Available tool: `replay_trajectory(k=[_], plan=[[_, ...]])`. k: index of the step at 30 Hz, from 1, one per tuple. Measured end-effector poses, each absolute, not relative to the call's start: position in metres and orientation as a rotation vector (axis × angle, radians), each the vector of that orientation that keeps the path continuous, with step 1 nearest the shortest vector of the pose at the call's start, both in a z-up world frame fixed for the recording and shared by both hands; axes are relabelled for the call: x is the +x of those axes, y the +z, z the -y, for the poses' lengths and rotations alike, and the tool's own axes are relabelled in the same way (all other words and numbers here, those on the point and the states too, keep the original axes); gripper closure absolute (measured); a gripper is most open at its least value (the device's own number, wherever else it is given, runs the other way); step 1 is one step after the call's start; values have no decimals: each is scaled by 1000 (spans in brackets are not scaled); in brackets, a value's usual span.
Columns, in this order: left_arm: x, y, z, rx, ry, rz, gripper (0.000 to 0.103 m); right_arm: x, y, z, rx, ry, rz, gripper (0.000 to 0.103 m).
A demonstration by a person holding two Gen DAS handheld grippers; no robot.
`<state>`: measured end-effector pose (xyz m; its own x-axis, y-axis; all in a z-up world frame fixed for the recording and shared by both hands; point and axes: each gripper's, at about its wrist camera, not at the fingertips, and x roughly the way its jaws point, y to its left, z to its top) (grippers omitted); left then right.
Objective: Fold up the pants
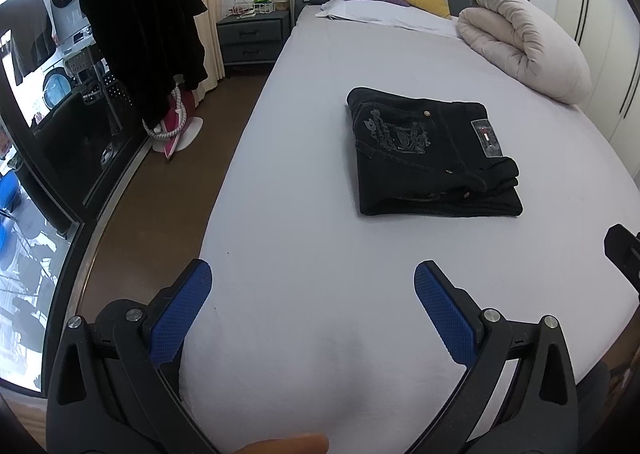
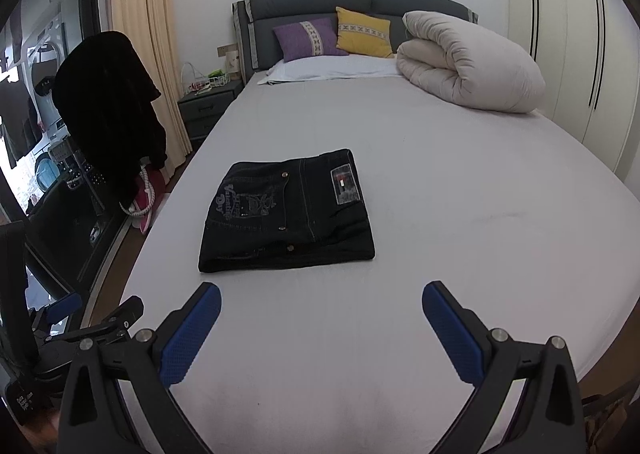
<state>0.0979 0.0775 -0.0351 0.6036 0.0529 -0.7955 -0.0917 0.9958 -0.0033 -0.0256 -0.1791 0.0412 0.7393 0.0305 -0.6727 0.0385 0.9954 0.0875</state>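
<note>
Bed (image 2: 440, 181), pale sheet, filling both views; a rolled duvet (image 2: 468, 61) lies at its far right and two cushions stand against the headboard. Pants (image 2: 286, 213), black denim, lie mid-bed as a compact squared stack, waistband patch and embroidered pocket uppermost, layers showing along the near edge; they sit left of centre in the right wrist view and right of centre in the left wrist view (image 1: 432, 157). Left gripper (image 1: 312, 294) and right gripper (image 2: 322, 312) hover over bare sheet near the foot of the bed, well apart from the pants, fingers spread wide and grasping nothing. Judged step: folding looks complete, both tools clear of the stack. Next move, if any, calls only for squaring the slightly uneven near-right corner, or none at all
</note>
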Motion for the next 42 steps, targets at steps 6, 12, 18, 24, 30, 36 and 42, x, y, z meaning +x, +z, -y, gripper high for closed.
replay_trajectory(k=[6, 12, 18, 24, 30, 36, 42], plan=[[94, -40, -77, -49, 90, -925, 0, -25, 37, 178, 96, -1, -753, 0], [93, -43, -75, -49, 94, -930, 0, -23, 35, 177, 93, 0, -763, 0], [90, -45, -74, -51, 97, -935, 0, -23, 35, 177, 95, 0, -771, 0], [89, -46, -75, -53, 98, -937, 0, -23, 34, 176, 94, 0, -775, 0], [89, -47, -75, -54, 97, -940, 0, -22, 33, 176, 92, 1, -780, 0], [90, -48, -75, -57, 96, -942, 0, -22, 32, 175, 93, 0, -781, 0], [90, -48, -75, -56, 95, -943, 0, -21, 31, 175, 92, 1, -783, 0]])
